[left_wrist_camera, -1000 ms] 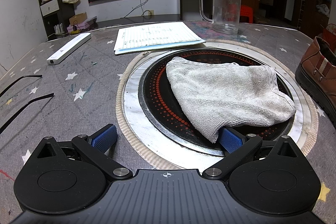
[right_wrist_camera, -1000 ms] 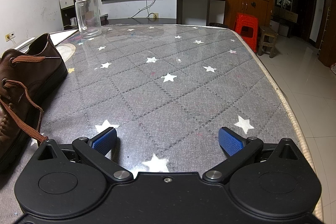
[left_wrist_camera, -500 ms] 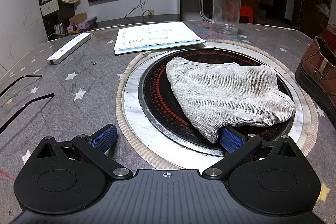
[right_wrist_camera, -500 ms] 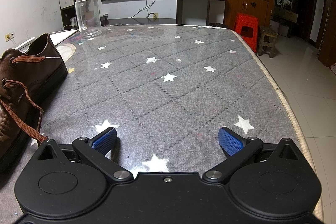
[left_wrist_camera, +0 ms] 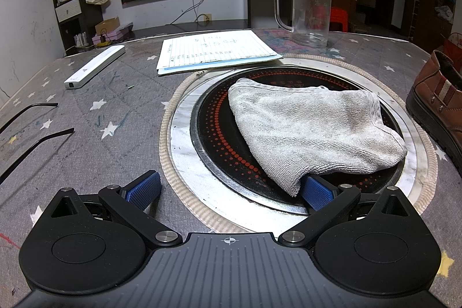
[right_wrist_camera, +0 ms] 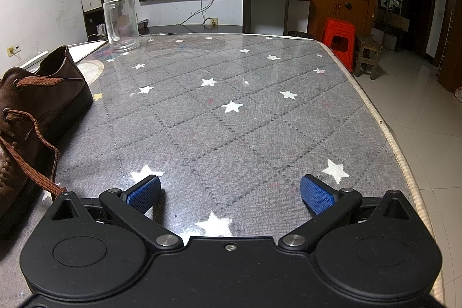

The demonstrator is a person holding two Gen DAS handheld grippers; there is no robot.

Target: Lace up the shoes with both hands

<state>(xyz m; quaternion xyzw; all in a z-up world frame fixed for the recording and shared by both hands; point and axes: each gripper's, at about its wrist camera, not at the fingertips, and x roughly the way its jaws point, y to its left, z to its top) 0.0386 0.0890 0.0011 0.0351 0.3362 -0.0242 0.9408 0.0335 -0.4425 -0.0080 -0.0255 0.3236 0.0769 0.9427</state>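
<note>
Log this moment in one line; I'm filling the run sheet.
left gripper: open, empty | right gripper: open, empty | brown leather shoe: between grippers, brown lace loose | lacing: not started

Grey quilted table (left_wrist_camera: 121, 117) with white stars, glossy cover. Centre of left wrist view: round inset hotplate (left_wrist_camera: 213, 134), grey towel (left_wrist_camera: 311, 132) on it. Upper middle: lined paper (left_wrist_camera: 213, 51); clear mug (left_wrist_camera: 311, 10) upper right. White bar (left_wrist_camera: 93, 66) upper left; black glasses arms (left_wrist_camera: 29, 108) left edge. Brown shoe (left_wrist_camera: 436, 106) right edge, laces (right_wrist_camera: 31, 132) loose.
</note>
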